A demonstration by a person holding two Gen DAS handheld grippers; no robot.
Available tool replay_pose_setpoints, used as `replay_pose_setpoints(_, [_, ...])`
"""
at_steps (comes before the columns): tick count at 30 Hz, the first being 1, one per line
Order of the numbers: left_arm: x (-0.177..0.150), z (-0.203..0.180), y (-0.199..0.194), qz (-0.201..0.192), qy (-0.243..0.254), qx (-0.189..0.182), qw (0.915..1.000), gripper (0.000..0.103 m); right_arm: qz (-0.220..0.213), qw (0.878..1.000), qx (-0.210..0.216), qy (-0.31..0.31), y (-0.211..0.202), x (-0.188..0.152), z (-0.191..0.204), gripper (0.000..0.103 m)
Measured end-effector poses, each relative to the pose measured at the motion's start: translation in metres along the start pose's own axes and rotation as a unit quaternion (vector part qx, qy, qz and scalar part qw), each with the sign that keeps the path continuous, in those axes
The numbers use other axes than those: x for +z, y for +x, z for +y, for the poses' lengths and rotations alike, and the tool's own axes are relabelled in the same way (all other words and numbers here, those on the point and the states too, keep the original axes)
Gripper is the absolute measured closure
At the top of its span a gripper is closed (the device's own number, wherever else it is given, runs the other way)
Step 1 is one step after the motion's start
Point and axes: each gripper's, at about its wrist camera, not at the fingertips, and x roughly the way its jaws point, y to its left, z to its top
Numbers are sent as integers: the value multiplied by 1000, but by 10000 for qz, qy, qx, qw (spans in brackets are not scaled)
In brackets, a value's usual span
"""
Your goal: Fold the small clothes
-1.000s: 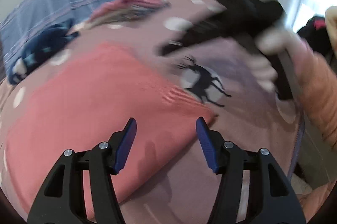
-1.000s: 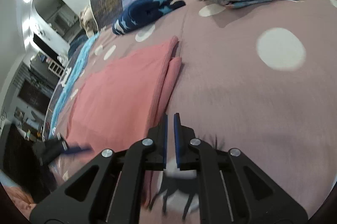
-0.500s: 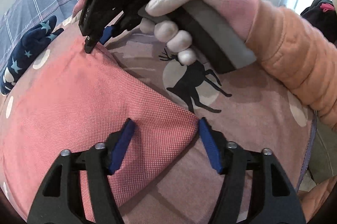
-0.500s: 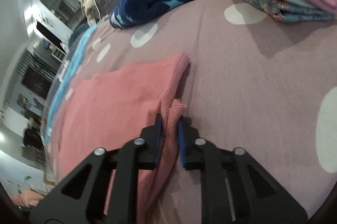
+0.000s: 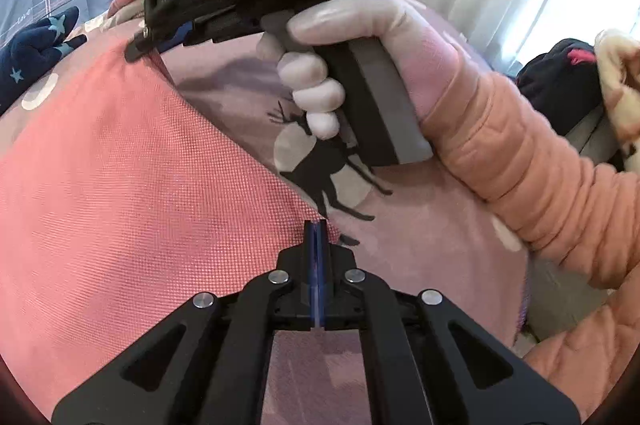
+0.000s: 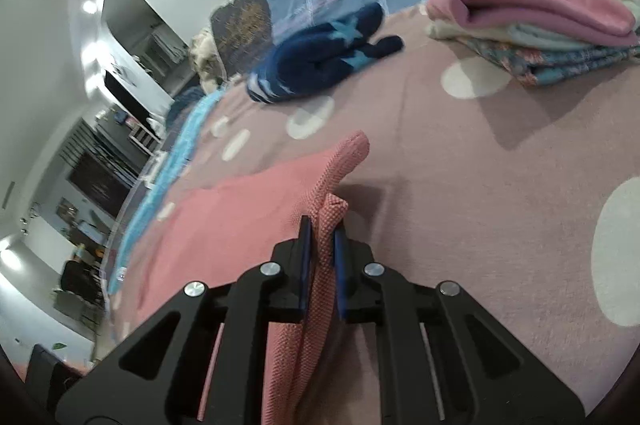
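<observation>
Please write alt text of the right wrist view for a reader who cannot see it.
The right tongs are shut on a bunched edge of the pink garment, which lies on a mauve polka-dot bedspread. Farther back sit a navy star-patterned item and a stack of folded clothes.

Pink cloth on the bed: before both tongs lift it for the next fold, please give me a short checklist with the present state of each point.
1. Left tongs shut on the near corner of the pink cloth: ok.
2. Right tongs shut on the cloth's edge, fabric bunched between them: ok.
3. Both grips lie along the same edge: ok.
4. Cloth flat, without wrinkles: cannot tell, part is hidden.
5. Folded pile and navy star garment lie apart from the cloth: ok.
</observation>
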Motion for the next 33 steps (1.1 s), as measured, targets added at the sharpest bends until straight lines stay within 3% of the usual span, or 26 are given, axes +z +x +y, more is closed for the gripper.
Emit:
replay_pose_setpoints(2, [0,-3,0,6,86,1,10000,103,165,9997,-160,17,14,-4,-7,93])
replay_pose_setpoints(10, [3,-3,2,39,184,-54,9998,98,99,9988,205,424,12,-3,-25,90])
replay_pose_setpoints(14, [2,-15,2,56,409,6,9991,76,29,9985,234,485,9,-5,-28,90])
replay_pose_setpoints(17, [2,-25,3,76,667,252,9974,73,-33,9982,259,537,4,-6,-28,89])
replay_pose_setpoints(21, [5,-25,5,67,659,667,9956,73,-127,9966,287,759,1,-4,-35,91])
replay_pose_setpoints(25, [8,-24,7,111,647,829,9944,73,-42,9959,404,803,2,-4,-38,90])
replay_pose_setpoints(28, [9,-30,6,162,806,1112,9904,73,32,9963,533,674,2,-4,-35,77])
replay_pose_setpoints(30, [10,-37,3,112,982,1284,9868,62,97,9970,584,499,3,-5,-29,62])
replay_pose_setpoints(32, [9,-40,3,71,1135,1465,9827,51,173,9982,509,273,7,-5,-21,56])
replay_pose_setpoints(33, [8,-38,5,93,1131,1480,9825,51,189,9990,377,143,9,-5,-16,57])
